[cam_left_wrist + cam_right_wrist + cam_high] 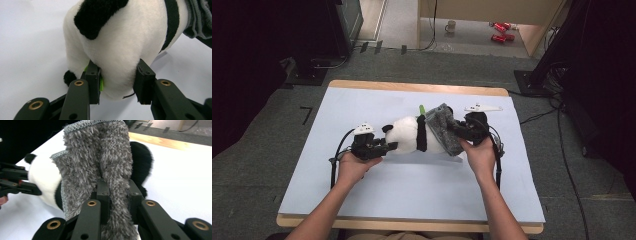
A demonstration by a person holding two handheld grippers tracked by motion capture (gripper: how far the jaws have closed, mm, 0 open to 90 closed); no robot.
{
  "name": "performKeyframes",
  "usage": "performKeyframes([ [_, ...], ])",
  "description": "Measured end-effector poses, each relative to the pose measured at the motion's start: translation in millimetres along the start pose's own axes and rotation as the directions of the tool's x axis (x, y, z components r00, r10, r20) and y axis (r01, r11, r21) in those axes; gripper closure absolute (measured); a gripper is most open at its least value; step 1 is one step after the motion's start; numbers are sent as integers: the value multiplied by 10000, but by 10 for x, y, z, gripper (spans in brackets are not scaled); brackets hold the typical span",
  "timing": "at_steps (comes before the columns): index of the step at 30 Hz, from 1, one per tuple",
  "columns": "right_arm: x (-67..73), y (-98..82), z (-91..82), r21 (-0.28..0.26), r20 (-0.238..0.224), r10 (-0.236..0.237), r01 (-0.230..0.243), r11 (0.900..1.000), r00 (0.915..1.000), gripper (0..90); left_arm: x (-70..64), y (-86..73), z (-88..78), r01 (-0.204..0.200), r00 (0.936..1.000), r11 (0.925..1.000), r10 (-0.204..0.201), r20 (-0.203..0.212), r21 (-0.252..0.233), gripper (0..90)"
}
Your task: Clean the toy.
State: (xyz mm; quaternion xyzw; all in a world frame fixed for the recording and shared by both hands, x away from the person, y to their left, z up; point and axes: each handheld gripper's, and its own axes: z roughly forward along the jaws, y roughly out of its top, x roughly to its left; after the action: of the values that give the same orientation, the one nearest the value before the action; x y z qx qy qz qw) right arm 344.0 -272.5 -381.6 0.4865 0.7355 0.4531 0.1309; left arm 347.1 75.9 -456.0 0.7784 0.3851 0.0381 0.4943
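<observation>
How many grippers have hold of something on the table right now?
2. The left gripper is clamped on the panda plush at its white lower body; the right gripper pinches the grey fuzzy cloth draped over the panda's other end.

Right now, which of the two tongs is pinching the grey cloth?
The right tongs, shut on a fold of the fuzzy grey cloth draped over the panda. The left tongs squeeze the panda's white body instead.

Left gripper [384, 148] grips the panda [412, 135]; right gripper [454, 129] pinches grey cloth [443, 125].
</observation>
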Motion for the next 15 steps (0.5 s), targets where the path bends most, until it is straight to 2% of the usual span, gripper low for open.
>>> performKeyframes([
  [3, -76, -18, -48, 23, 274, 166, -166, 9999, 9995, 781, 5, 4, 3, 66, 10000, 10000, -66, -4, 12, 626],
  [7, -77, 0, -142, -7, 477, 130, -130, 9999, 9988, 785, 4, -3, -1, 154, 9999, 9999, -154, -32, 17, 626],
  [9, -42, 35, -199, -98, 322, 130, -127, 9999, 9994, 786, 11, -8, -2, 238, 9997, 9997, -238, -6, -14, 625],
  [13, 107, 136, -303, -403, -179, -41, 34, 9992, 9998, 787, 22, 2, -9, 779, 9969, 9970, -778, 145, -41, 620],
  [15, 215, 185, -323, -529, -450, -288, 264, 9983, 9986, 787, 9, -1, -10, 713, 9974, 9974, -712, 87, -48, 620],
])
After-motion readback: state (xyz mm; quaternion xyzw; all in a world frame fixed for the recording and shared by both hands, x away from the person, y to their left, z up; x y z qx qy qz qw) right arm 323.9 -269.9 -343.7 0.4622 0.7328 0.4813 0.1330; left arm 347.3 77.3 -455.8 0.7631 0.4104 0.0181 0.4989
